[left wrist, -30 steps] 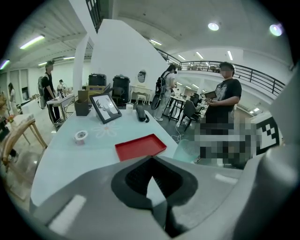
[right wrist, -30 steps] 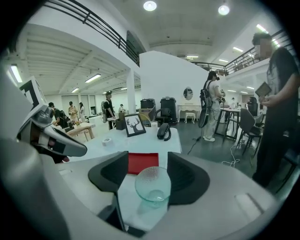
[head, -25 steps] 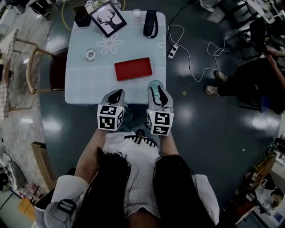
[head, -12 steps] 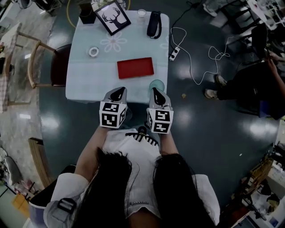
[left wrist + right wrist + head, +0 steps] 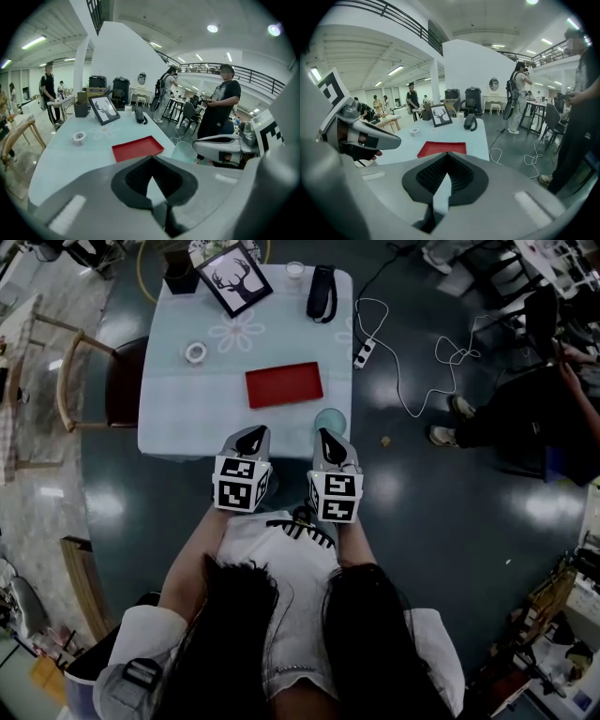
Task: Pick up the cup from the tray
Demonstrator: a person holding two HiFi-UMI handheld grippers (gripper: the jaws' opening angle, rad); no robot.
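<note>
A translucent pale-green cup (image 5: 329,417) stands on the light table (image 5: 187,409) at its front right corner, off the red tray (image 5: 284,384), which lies bare just behind it. My right gripper (image 5: 328,437) hovers at the table edge right in front of the cup, jaws shut, nothing held. My left gripper (image 5: 251,434) is level with it to the left, also shut and empty. The left gripper view shows the cup (image 5: 183,151), the tray (image 5: 137,147) and the right gripper (image 5: 220,143). The right gripper view shows the tray (image 5: 442,148); the cup is hidden there.
At the table's far end are a framed deer picture (image 5: 232,276), a black handset (image 5: 320,292), a small glass (image 5: 293,270) and a dark box (image 5: 178,277). A tape roll (image 5: 194,352) lies left. A wooden chair (image 5: 89,381) stands left; a power strip with cable (image 5: 362,351) and a person (image 5: 525,409) are right.
Both grippers have stayed at the table's front edge, shifting only slightly. The cup and tray have not moved.
</note>
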